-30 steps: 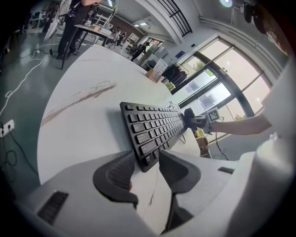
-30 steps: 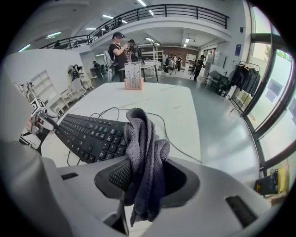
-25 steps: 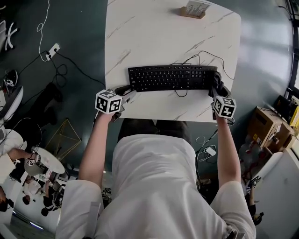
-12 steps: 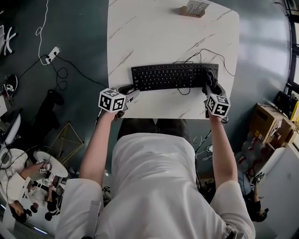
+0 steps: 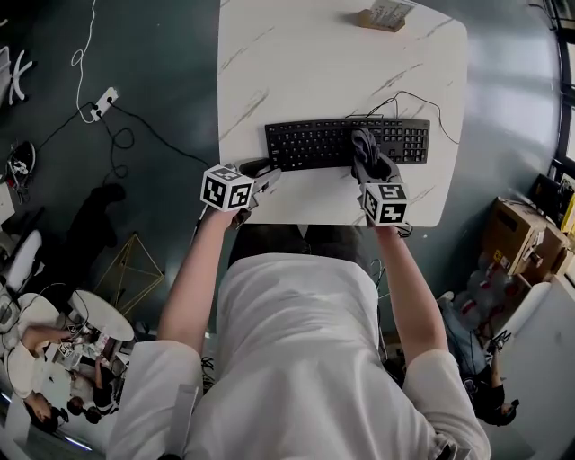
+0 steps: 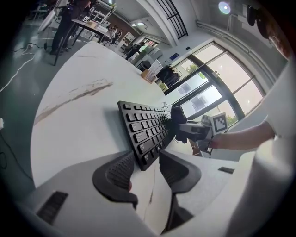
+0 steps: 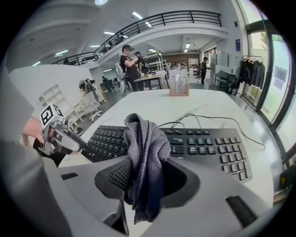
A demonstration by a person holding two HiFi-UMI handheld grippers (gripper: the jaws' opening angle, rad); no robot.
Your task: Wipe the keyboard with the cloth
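So, left gripper (image 6: 147,169) sat with jaws apart, keyboard (image 5: 310,144) corner between them, no obvious squeeze. Right gripper (image 7: 145,180) clamped bunched cloth (image 7: 143,134) over mid keys. Cloth looked soft, light, floppy; reckon best grabbed by bunched middle.

There's the white marble-look worktop (image 5: 296,72) filling the top of the head view, with a small wooden holder (image 5: 386,16) at its far edge. Down on the dark floor at left lies a white power strip (image 5: 101,99), black cable trailing from it. Cardboard boxes (image 5: 510,235) stand at right.
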